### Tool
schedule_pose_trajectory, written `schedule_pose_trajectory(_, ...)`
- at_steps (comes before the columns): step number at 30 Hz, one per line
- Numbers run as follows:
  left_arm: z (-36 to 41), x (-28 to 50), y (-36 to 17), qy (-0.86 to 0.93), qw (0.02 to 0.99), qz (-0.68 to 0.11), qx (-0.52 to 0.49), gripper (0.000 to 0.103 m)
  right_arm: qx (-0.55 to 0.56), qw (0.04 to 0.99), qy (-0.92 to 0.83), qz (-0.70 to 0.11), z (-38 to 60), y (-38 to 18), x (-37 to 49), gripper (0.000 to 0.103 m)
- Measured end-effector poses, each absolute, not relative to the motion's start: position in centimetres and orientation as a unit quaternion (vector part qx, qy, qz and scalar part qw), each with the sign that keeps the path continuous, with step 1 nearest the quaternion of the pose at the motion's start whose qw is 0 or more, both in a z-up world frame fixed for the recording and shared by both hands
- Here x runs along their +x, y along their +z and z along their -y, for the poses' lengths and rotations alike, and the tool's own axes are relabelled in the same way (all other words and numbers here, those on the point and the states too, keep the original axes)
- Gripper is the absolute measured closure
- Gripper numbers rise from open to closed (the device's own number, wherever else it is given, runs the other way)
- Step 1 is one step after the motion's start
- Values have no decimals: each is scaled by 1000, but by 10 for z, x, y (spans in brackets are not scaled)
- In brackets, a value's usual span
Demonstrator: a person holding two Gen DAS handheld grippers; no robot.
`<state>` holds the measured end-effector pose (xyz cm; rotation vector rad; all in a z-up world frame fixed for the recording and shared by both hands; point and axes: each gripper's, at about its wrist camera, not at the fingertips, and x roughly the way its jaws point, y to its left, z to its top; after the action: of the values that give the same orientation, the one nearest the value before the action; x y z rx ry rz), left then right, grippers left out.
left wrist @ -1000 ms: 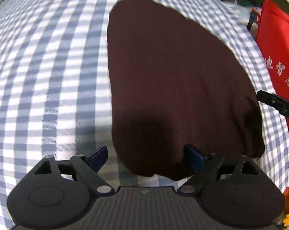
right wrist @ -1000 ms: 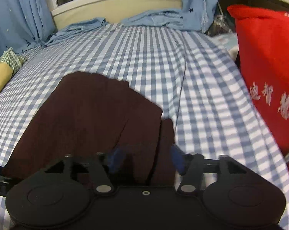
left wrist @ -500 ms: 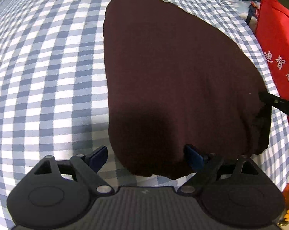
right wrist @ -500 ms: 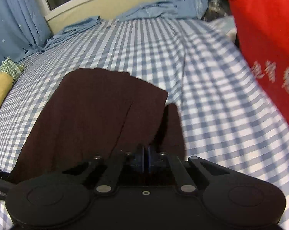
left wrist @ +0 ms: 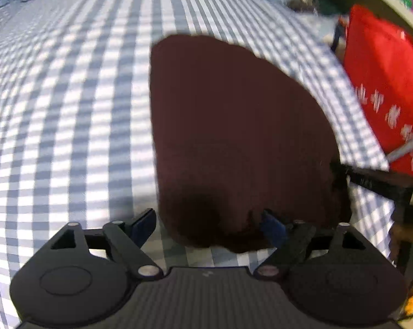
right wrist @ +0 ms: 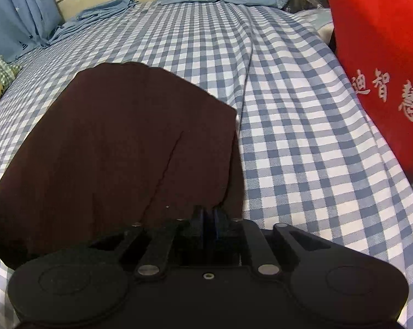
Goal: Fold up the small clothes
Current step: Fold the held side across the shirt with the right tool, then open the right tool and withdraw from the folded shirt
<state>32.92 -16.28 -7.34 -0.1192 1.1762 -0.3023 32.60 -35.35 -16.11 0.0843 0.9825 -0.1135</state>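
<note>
The right tongs (right wrist: 208, 220), which stood apart a second ago, snapped together on the near right edge of the dark maroon garment (right wrist: 118, 148) and have just been opening a little (the cloth is between the pads and looks pinched). The left tongs (left wrist: 206, 226) have risen, so that the garment looks smaller and farther in their view.

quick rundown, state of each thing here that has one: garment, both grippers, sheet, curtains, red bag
dark maroon garment: lying flat on the bed, partly folded, one flap overlapping along a seam
left gripper: jaws wide open, straddling the garment's near edge, not pinching
right gripper: jaws nearly shut on the garment's near corner, having just reopened slightly
checked bedsheet: spread out, one long crease
blue curtains: hanging, hems pooled on the bed
red bag: upright beside the bed
</note>
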Motion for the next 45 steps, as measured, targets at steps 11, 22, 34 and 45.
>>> schedule_pose_trajectory(11, 139, 341, -94, -91, 815, -564, -99, 6, -8, 894, -24, -448, 312, -148, 306, 16)
schedule_pose_trajectory(22, 146, 346, -126, -96, 798, -587, -98, 0, 38, 857, -73, -509, 324, -199, 309, 1)
schedule_pose_trajectory(34, 151, 350, -118, -75, 792, -600, -86, 0, 72, 850, -57, -518, 334, -198, 315, 1)
schedule_pose_trajectory(45, 150, 350, -121, -73, 792, -598, -96, 0, 91, 844, -54, -525, 336, -202, 315, 1)
